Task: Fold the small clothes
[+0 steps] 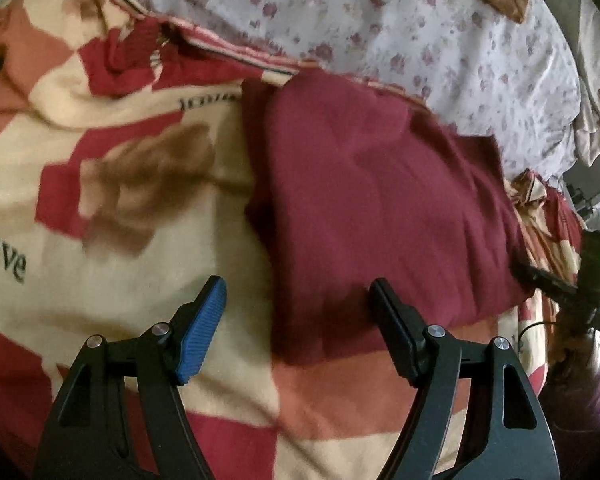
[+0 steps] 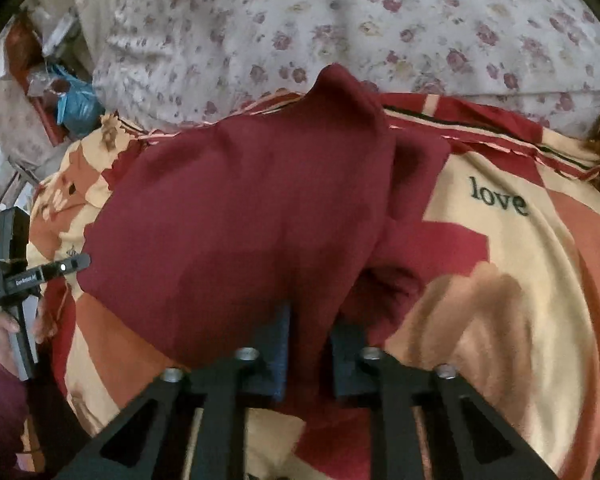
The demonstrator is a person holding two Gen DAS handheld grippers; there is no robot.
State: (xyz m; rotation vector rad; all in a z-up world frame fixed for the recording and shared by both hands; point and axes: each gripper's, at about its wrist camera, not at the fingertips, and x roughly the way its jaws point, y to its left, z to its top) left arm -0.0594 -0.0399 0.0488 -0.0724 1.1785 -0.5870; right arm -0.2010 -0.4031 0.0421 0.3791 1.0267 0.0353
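A maroon garment (image 1: 380, 200) lies on a red, cream and orange patterned blanket (image 1: 80, 160). My left gripper (image 1: 300, 300) is open and empty, its fingers straddling the garment's near left edge just above it. In the right wrist view the same maroon garment (image 2: 240, 208) is lifted at its near edge, and my right gripper (image 2: 310, 340) is shut on that edge, with cloth pinched between the blue pads. The garment's right part is raised and folded into a peak (image 2: 340, 84). The other hand-held gripper (image 2: 16, 268) shows at the left edge.
A floral white sheet (image 1: 380, 20) covers the bed beyond the blanket, and it also shows in the right wrist view (image 2: 340, 20). Clutter and a blue bag (image 2: 76, 100) lie off the bed at far left. The right gripper's handle (image 1: 580, 280) shows at the right edge.
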